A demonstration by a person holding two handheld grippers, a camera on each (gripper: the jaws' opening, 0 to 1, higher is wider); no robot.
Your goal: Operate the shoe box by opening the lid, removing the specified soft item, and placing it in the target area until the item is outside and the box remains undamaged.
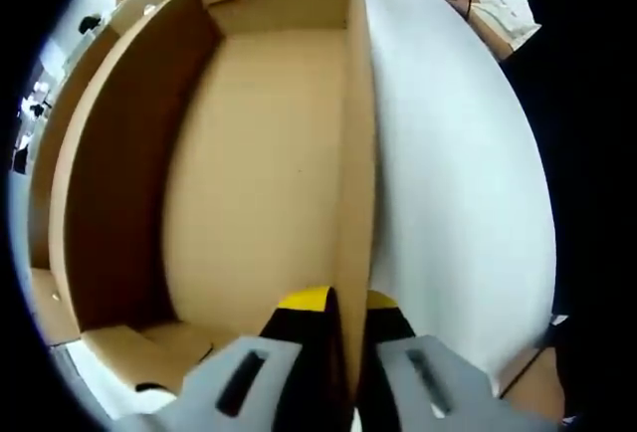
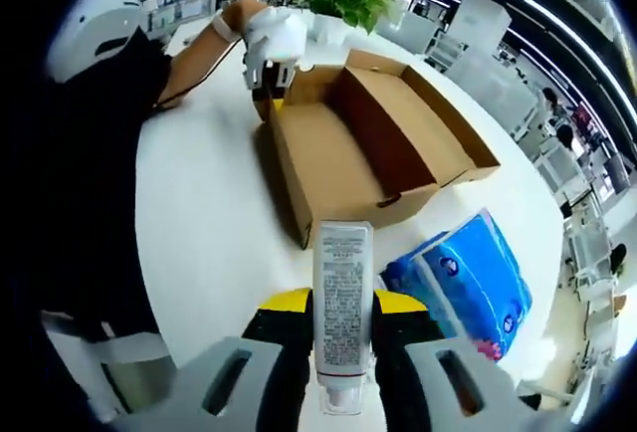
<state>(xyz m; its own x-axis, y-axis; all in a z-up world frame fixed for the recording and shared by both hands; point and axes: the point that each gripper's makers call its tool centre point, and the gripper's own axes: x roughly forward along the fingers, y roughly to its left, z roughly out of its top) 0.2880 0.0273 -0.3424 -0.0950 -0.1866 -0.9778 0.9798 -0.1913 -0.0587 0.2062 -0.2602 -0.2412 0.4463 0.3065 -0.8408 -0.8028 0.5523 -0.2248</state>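
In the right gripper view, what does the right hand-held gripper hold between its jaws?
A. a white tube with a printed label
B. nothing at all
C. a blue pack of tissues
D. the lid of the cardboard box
A: the right hand-held gripper is shut on a white tube with a printed label, while the blue pack lies on the white table beside the open cardboard box.

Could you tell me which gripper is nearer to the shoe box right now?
Left. The left gripper clamps the shoe box wall; the right gripper, holding a tube, is back over the table.
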